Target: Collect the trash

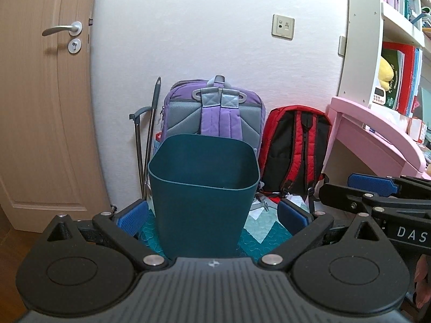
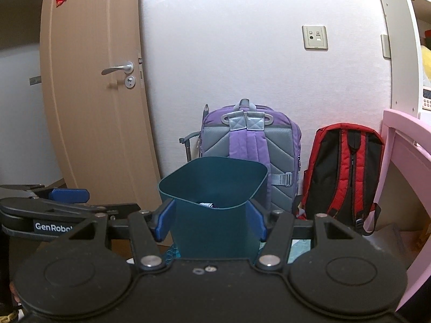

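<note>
From the left wrist view, the left gripper (image 1: 212, 215) has its jaws spread as wide as they go, one blue pad on each side of the dark teal plastic waste bin (image 1: 203, 196). The bin stands upright between the jaws, straight ahead of them, with a clear gap on both sides, wider on the right; neither pad touches its wall. It rests on a teal quilted mat (image 1: 265, 238) that shows below the right jaw. Beyond the bin, past the jaw tips, a purple and grey backpack (image 1: 215, 110) leans against the white wall, and a red and black backpack (image 1: 296, 145) stands beyond the right jaw. The right gripper (image 1: 373, 188) enters at the right edge, beside the left one.

From the right wrist view, the right gripper (image 2: 210, 218) has its jaws apart, and the same bin (image 2: 212, 215) sits between them, nearer the tips. The blue pads (image 2: 164, 222) lie very close to the bin's walls; whether they press on it cannot be told. A few small scraps of trash (image 2: 208, 204) lie inside the bin, just visible over its near rim. The left gripper (image 2: 70, 199) reaches in left of the left jaw. The purple backpack (image 2: 250, 145) and the red backpack (image 2: 347, 172) stand beyond the jaws.
</note>
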Available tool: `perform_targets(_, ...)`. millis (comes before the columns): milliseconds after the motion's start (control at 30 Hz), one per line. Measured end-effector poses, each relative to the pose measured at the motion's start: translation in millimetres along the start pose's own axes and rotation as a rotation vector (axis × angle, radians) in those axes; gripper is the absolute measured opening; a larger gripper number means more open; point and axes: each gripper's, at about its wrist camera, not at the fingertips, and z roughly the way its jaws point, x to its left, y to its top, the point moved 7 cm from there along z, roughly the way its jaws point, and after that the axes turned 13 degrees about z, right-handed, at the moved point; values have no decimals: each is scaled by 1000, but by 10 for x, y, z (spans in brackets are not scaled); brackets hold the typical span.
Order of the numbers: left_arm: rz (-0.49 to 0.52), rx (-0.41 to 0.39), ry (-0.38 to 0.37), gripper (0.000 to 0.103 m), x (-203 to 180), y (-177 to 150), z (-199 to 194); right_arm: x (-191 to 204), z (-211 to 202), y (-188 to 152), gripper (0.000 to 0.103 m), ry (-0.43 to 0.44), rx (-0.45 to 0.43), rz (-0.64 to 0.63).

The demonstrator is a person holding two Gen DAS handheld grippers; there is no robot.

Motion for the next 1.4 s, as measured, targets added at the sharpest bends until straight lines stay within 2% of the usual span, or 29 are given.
perform_targets(967,19,-74,59,102,-123,208,-555,136,-508,116,58,37,-57,-29)
perform_targets(1400,3,-80,68,102,-167,201,-766,169,-706,115,58,46,-65,-19)
